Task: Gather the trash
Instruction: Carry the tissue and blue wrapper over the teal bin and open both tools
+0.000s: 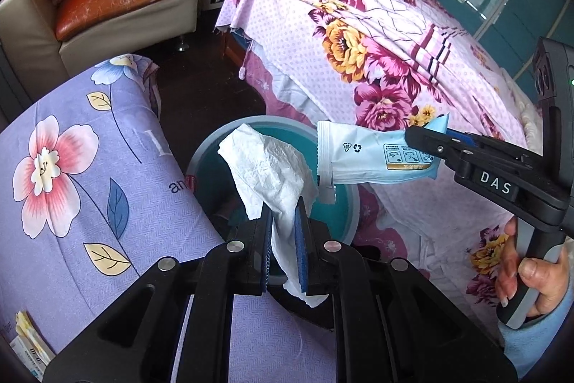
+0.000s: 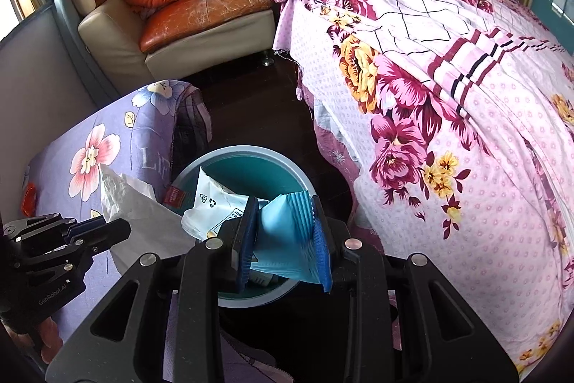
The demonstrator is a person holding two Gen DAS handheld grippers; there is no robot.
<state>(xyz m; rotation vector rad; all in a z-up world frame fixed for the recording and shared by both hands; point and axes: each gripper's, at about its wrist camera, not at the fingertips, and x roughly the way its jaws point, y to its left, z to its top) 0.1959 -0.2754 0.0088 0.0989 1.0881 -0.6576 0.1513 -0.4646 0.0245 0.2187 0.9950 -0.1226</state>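
Note:
My left gripper (image 1: 285,218) is shut on a crumpled white tissue (image 1: 269,167) and holds it over the round grey-and-teal trash bin (image 1: 210,149). My right gripper (image 2: 285,207) is shut on a light-blue-and-white snack wrapper (image 2: 287,232), held above the same bin (image 2: 283,164). In the left wrist view the wrapper (image 1: 373,155) hangs from the right gripper (image 1: 425,135) over the bin's right side. In the right wrist view the tissue (image 2: 143,218) and the left gripper (image 2: 104,227) are at the bin's left.
A purple flowered cloth (image 1: 89,185) covers a surface left of the bin, with a small packet (image 1: 28,343) on it. A bed with a pink flowered cover (image 1: 376,42) stands to the right. A cream sofa (image 1: 107,9) with cushions stands behind, across dark floor.

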